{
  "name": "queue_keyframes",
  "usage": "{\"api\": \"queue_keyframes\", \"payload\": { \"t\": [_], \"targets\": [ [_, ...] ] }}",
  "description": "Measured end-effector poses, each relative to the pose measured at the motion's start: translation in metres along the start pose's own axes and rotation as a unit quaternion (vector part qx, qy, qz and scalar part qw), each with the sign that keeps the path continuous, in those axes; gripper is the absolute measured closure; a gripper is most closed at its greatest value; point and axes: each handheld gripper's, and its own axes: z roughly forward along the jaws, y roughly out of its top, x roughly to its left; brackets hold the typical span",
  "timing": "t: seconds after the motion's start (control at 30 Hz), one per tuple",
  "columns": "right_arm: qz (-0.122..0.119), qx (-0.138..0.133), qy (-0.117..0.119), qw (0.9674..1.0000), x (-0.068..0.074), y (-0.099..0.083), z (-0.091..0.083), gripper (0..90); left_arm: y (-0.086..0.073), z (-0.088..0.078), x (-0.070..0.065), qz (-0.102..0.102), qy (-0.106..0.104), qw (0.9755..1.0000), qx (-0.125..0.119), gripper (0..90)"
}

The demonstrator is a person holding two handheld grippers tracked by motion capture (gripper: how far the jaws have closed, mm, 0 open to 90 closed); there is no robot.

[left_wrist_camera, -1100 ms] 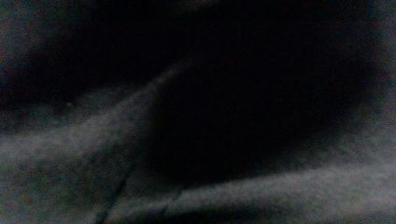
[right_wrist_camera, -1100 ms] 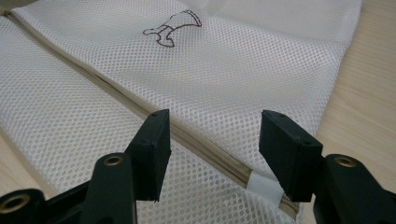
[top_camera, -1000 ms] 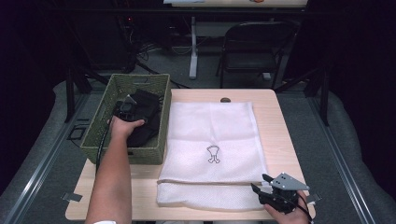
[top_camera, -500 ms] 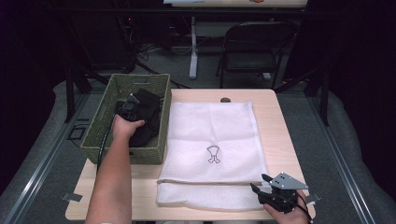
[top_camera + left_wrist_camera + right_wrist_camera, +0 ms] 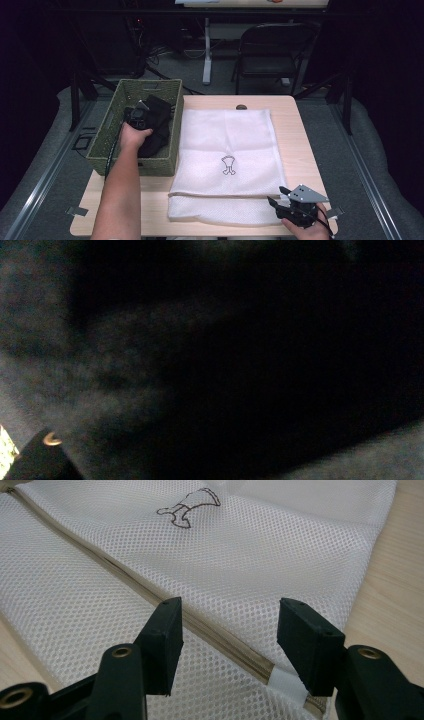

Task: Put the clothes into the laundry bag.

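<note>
A white mesh laundry bag (image 5: 227, 140) lies flat on the table, with a small printed figure (image 5: 228, 165) on it. My left gripper (image 5: 142, 116) reaches down into the green woven basket (image 5: 107, 131), pressed into a black garment (image 5: 159, 131). Its jaws have just been closing. In the left gripper view, dark cloth (image 5: 250, 365) lies right against the camera and hides the pads. My right gripper (image 5: 276, 196) rests at the bag's near right corner. It stands open (image 5: 227, 625), with the bag's zipper (image 5: 150, 592) running between its pads, which do not touch it.
The basket stands at the table's left edge, next to the bag. A strip of bare wood (image 5: 300, 130) runs along the bag's right side. Behind the table are a dark folding chair (image 5: 272, 52) and a white table leg (image 5: 206, 50).
My left hand has shifted only slightly on the black garment in the basket. The right gripper and the bag have not moved.
</note>
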Motion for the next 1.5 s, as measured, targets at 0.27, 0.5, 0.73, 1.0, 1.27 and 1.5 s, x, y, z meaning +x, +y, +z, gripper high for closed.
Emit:
{"api": "queue_keyframes", "payload": {
  "t": [0.27, 0.5, 0.73, 1.0, 1.27, 1.5],
  "targets": [
    [0.003, 0.001, -0.001, 1.0000, -0.001, -0.001, 0.000, 43.3, 0.002, -0.006, 0.000, -0.014, -0.008, 0.9999, 0.002, 65.8],
    [0.001, -0.002, -0.002, 1.0000, -0.001, -0.001, -0.002, 43.4, 0.002, -0.016, 0.001, -0.011, -0.018, 0.9997, -0.014, 66.2],
    [-0.003, -0.006, 0.001, 1.0000, 0.000, 0.000, -0.001, 43.4, 0.002, -0.034, 0.002, 0.003, -0.021, 0.9991, -0.037, 66.4],
    [-0.005, -0.008, 0.007, 0.9999, 0.000, 0.004, 0.003, 43.4, 0.002, -0.063, 0.005, 0.010, -0.023, 0.9970, -0.074, 66.4],
    [-0.007, -0.010, 0.024, 0.9996, 0.001, 0.009, 0.012, 43.5, 0.000, -0.088, 0.009, 0.013, -0.021, 0.9953, -0.093, 66.7],
    [-0.016, -0.016, 0.038, 0.9990, 0.002, 0.013, 0.016, 43.5, 0.005, -0.118, 0.002, 0.022, -0.020, 0.9935, -0.110, 66.8]
  ]
}}
